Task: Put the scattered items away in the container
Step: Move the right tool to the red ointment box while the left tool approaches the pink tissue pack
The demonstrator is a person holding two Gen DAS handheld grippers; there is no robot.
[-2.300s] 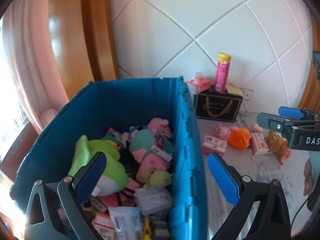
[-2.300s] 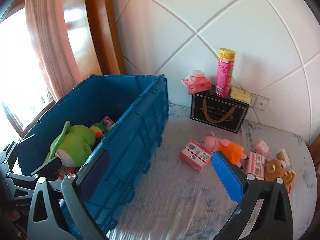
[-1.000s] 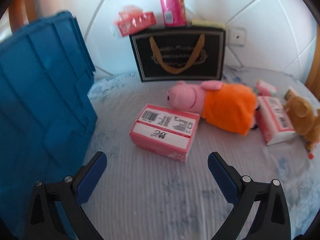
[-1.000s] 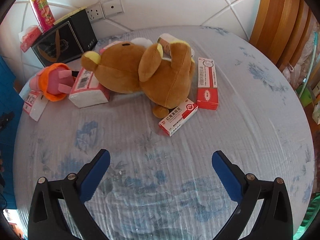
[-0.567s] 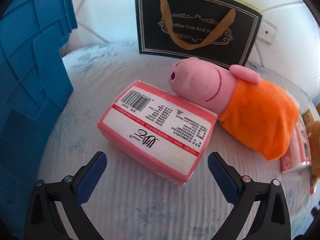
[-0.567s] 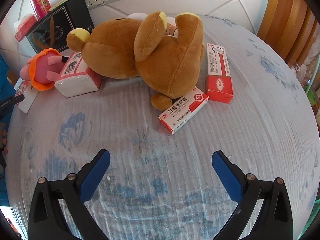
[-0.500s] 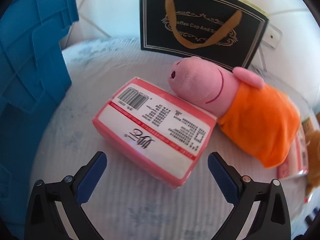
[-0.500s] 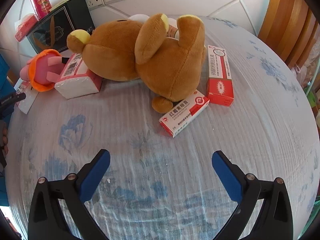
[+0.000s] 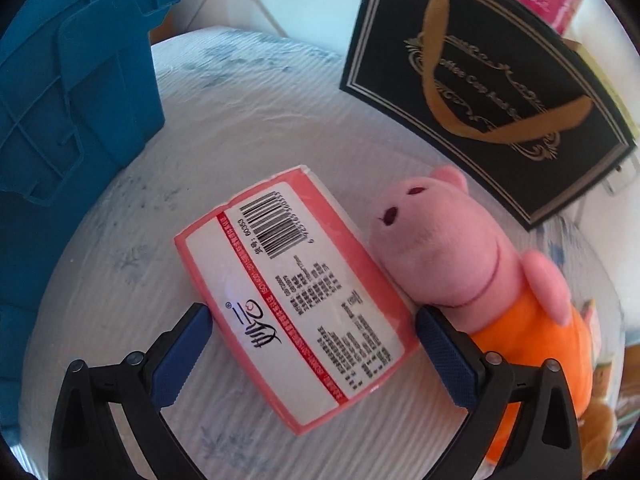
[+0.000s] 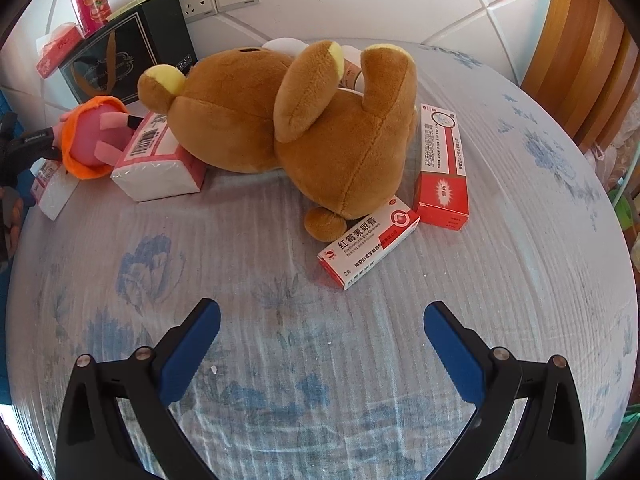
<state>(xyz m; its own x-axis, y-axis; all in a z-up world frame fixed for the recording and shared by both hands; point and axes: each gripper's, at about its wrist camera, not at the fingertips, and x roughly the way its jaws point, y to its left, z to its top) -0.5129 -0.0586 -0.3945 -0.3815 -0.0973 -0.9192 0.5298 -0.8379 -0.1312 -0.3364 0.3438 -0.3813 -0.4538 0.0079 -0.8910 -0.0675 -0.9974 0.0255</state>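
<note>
The left tongs stand released, their blue pads either side of the pink tissue pack, with the blue bin off to their left. The right tongs are also released, over bare cloth, with the small medicine box and the brown bear just ahead.

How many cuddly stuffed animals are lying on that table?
2: a brown plush bear at the middle, and a pink plush pig in orange to its left. Others may be hidden.

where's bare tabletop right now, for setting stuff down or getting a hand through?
Free: the tablecloth ahead of the right gripper, short of the eye ointment box; also the strip between the blue crate and the tissue pack. Crowded: around the teddy bear, pig plush and black gift bag.
</note>
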